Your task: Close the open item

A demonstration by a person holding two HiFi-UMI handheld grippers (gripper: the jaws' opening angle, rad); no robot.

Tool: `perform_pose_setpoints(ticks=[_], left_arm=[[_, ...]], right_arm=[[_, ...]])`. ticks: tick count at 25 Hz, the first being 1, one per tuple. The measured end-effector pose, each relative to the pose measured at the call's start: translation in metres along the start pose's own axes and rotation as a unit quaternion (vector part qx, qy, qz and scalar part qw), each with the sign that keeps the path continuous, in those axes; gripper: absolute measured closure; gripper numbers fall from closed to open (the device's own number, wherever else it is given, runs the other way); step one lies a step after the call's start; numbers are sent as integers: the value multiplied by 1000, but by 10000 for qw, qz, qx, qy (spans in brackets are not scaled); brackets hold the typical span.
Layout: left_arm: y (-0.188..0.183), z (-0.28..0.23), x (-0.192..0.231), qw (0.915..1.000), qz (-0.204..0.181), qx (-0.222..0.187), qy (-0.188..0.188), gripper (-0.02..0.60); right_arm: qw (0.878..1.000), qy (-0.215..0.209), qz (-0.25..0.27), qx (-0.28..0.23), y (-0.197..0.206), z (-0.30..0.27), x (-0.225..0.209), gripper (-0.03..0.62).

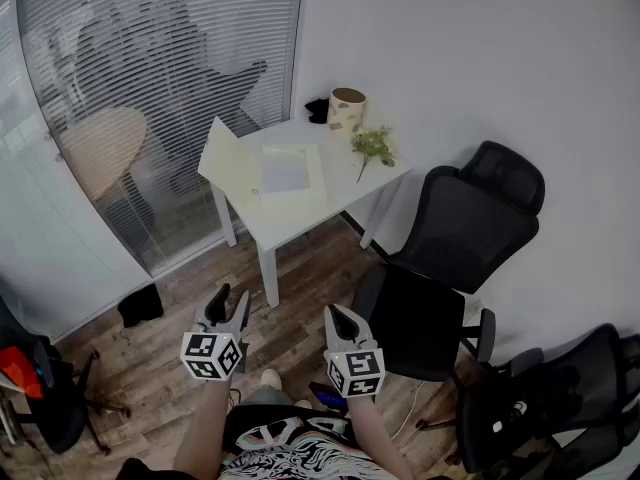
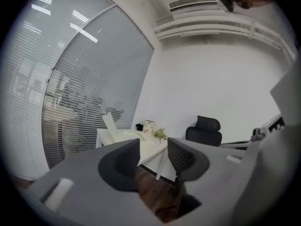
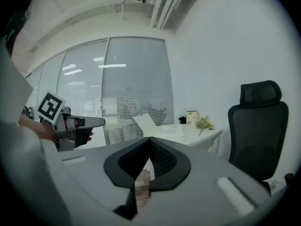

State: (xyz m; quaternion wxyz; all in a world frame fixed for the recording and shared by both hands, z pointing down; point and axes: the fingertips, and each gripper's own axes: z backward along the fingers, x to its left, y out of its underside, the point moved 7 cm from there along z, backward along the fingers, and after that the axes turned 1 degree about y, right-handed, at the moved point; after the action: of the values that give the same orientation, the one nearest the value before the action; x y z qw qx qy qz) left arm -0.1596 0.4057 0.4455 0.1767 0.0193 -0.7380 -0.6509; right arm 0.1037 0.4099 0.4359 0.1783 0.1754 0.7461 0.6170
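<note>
**Light box, raised lid, long reach ahead**

The left claw (image 1: 230, 303) hangs with its jaws wide apart and nothing between them, well short of the counter (image 1: 300, 225). The task's thing, a flat cream box (image 1: 262, 175), lies on the counter's left half. Its lid (image 1: 222, 155) is tilted up on the side toward the blinds, and a pale sheet lies in the base.

The main risk, as I judge it, is the box sliding. It looks light and sits near the counter's left edge. A push low on the lid, or from the wrong side, could shove the whole box toward that edge or fold the lid further back instead of down. Holding the base steady while the lid comes over would guard against this.

The right claw (image 1: 337, 318) has its jaws closed tip to tip on nothing, so as it stands it can only press, not pinch.

Further right, the cup (image 1: 347, 108) and the green sprig (image 1: 372, 146) sit just beside the box, and a wide sweep could knock them. The black chair (image 1: 455, 236) stands close to the counter's right side and may crowd the approach.
</note>
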Motion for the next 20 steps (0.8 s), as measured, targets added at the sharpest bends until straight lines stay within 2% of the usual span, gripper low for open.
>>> perform_pose_setpoints(ticks=[6,9,20], left_arm=[[1,2,5,9995,301,0,-93,345],[4,4,6,9995,303,32,-119,345],[13,-18,28,9976,572,8,-393,368]], right_arm=[[9999,-115,94,44,-1,-2,3,594],[9997,-150,155,66,0,-3,4,594],[9996,-162,-192,140,9,-31,-23,594]])
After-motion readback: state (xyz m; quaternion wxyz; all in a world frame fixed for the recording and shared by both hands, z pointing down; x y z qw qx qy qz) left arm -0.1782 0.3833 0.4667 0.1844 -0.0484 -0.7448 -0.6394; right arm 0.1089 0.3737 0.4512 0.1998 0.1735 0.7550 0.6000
